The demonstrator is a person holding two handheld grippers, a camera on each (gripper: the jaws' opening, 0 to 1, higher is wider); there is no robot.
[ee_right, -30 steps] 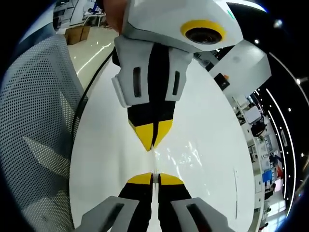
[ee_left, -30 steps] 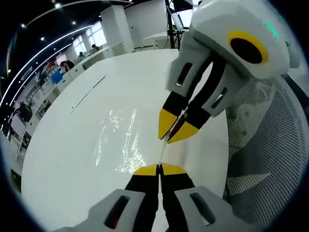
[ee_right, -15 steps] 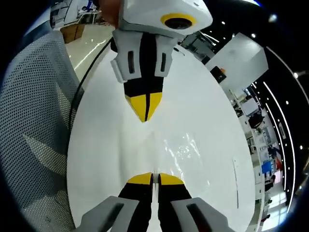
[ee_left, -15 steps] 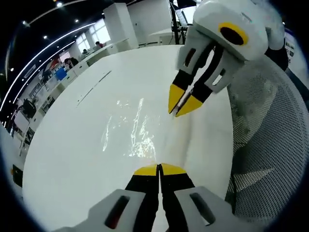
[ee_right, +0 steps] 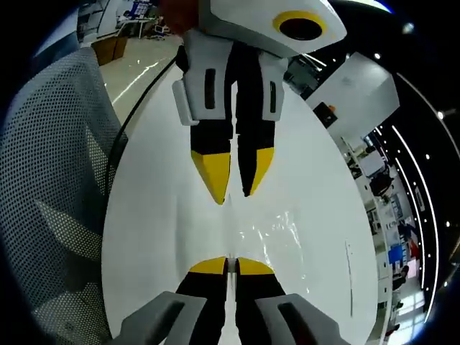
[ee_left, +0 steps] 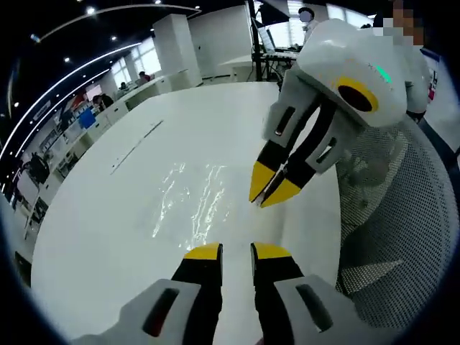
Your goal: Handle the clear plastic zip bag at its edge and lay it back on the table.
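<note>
The clear plastic zip bag (ee_left: 194,205) lies on the white table (ee_left: 100,230) and shows mainly as bright glints. My left gripper (ee_left: 237,251) stands open just above the bag's near edge, with a clear gap between its yellow tips. Facing it, my right gripper (ee_left: 269,195) comes in from the upper right, its tips pinched together on the bag's edge. In the right gripper view the right gripper (ee_right: 228,266) is shut on the bag (ee_right: 277,230), whose edge runs as a thin crease ahead of the jaws. The left gripper (ee_right: 236,180) hangs open above that crease.
A grey mesh chair (ee_left: 402,230) (ee_right: 50,180) stands against the table's edge beside both grippers. A thin dark strip (ee_left: 136,144) (ee_right: 350,277) lies further out on the table (ee_right: 309,144). Beyond are office desks, columns and people.
My left gripper has opened and let go of the bag's edge. The right gripper has stayed shut, and the two grippers are closer together than half a second ago.
</note>
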